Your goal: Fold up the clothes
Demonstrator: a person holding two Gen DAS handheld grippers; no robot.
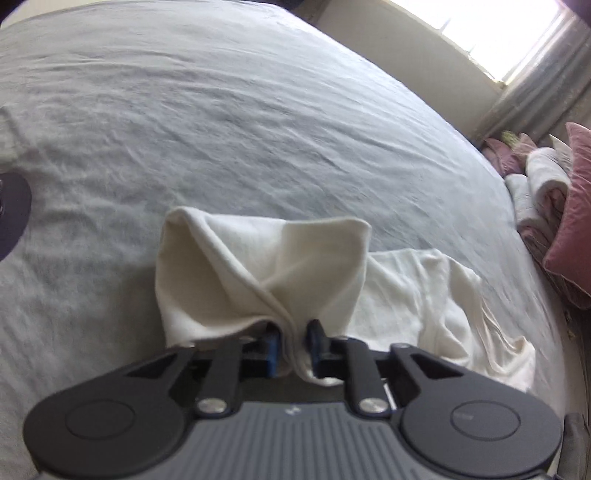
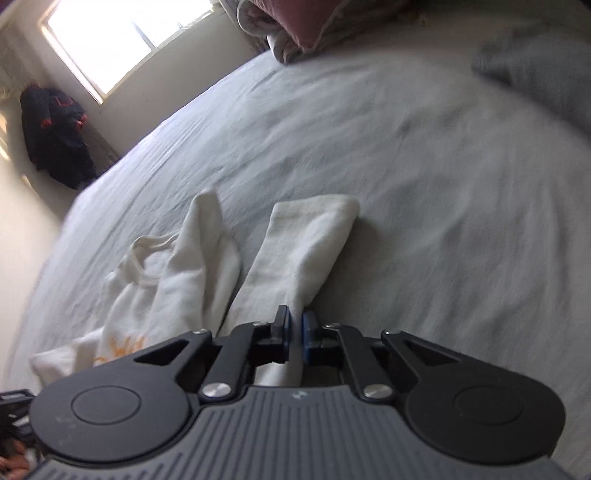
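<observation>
Item: white T-shirt (image 2: 173, 273), cotton, small orange print near one end, lying crumpled on the grey bedsheet (image 1: 221, 122).

Position: we have it directly ahead of both tools, running forward and away from the fingertips. In the right wrist view a sleeve (image 2: 306, 243) stretches straight out from the jaws, its long axis roughly in line with the tool, cuff end farthest from us. The body, with the ribbed neckline (image 2: 147, 258), lies to the left of that tool. In the left wrist view a doubled fold of cloth (image 1: 258, 266) stands up just beyond the fingertips, and the rest of the shirt trails off to the right of that tool.

Tools: left gripper (image 1: 293, 349) is clamped on a bunched hem of the shirt, cloth pinched between the blue pads. Right gripper (image 2: 295, 332) is likewise closed on the near end of the sleeve. Neither is nearer; each holds its own portion.

Judgement: we read this as two corners taken up, ready to be carried across the body, forward along the sleeve's axis.

Surroundings: pink pillow (image 1: 569, 229) and rolled towels (image 1: 535, 184) to the right of the left tool; window (image 2: 122, 33) and a dark hanging coat (image 2: 55, 133) beyond the bed.
</observation>
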